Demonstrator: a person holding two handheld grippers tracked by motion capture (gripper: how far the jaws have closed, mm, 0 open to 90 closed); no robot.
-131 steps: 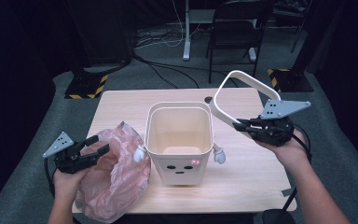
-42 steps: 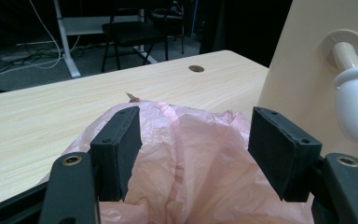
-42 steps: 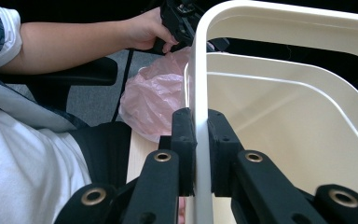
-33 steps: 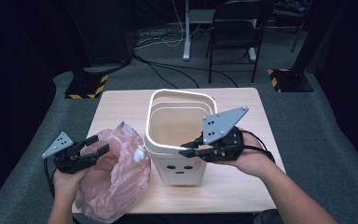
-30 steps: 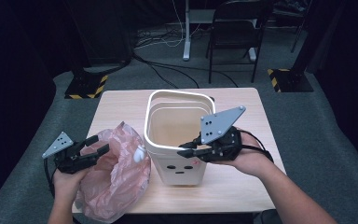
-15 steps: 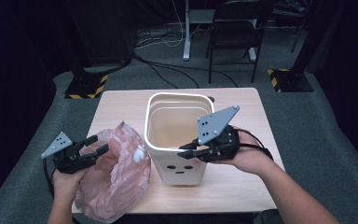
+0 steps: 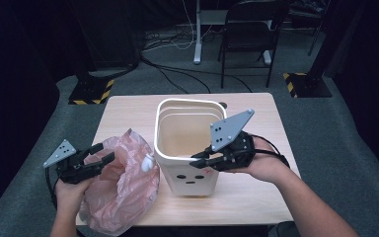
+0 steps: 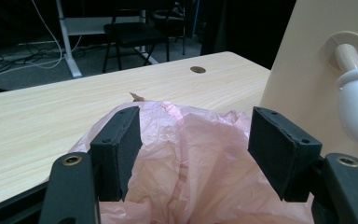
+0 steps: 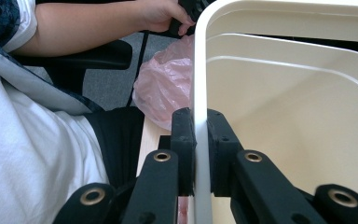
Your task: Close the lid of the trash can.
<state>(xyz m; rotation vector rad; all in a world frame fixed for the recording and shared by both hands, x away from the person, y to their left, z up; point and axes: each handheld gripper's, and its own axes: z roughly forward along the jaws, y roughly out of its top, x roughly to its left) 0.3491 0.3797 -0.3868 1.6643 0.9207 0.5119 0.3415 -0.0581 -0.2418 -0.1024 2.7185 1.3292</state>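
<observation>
On the worktop (image 7: 128, 111): one bin (image 7: 187, 173), one pink bag (image 7: 123, 192); right tool (image 7: 200, 162) pinches one white ring (image 9: 200, 93) (bin's rim); left tool (image 7: 101, 154) gapes, holding nothing.

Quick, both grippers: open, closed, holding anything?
Left gripper: open over the pink bag, not pinching it.
Right gripper: shut on the white ring.

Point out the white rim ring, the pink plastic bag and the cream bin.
white rim ring (image 9: 199, 93), right gripper view, its near edge above the pads.
pink plastic bag (image 7: 128, 182), high view, its crumpled middle.
cream bin (image 7: 192, 180), high view, its front wall.
</observation>
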